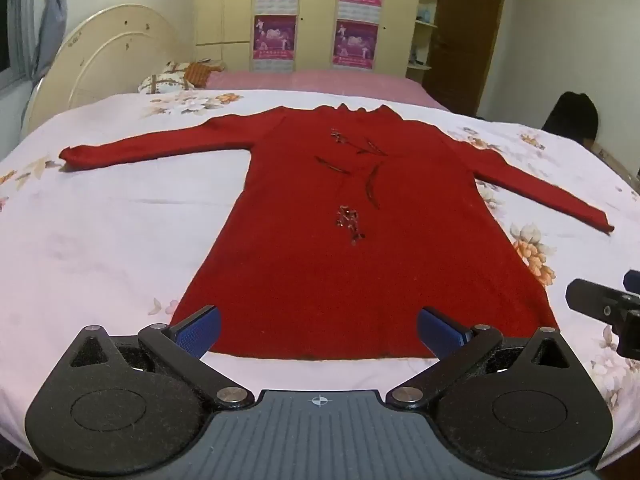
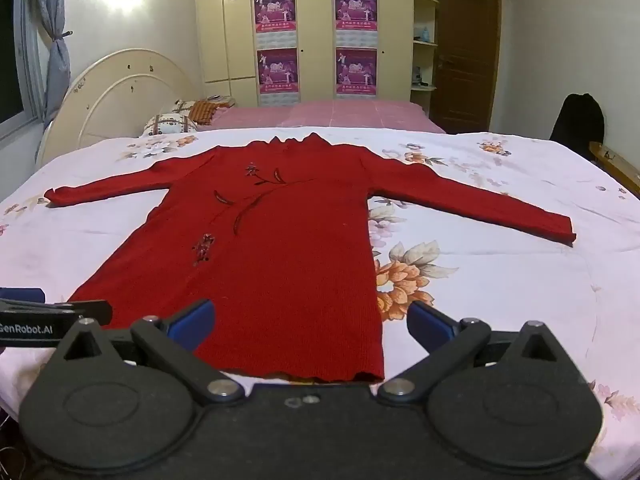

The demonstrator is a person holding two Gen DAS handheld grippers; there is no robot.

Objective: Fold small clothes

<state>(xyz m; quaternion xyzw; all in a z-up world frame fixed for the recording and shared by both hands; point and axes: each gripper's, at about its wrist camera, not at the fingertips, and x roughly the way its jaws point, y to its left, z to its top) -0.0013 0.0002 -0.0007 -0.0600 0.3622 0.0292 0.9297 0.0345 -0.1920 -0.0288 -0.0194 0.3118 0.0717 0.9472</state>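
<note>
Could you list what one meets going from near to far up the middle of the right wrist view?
Right gripper, open → red knit dress lying flat → floral sheet → pink bedcover → wardrobe with purple posters.

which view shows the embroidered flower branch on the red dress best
The right wrist view: the embroidered flower branch on the red dress shows a continuous stem with leaves. The left wrist view shows only broken fragments.
</note>
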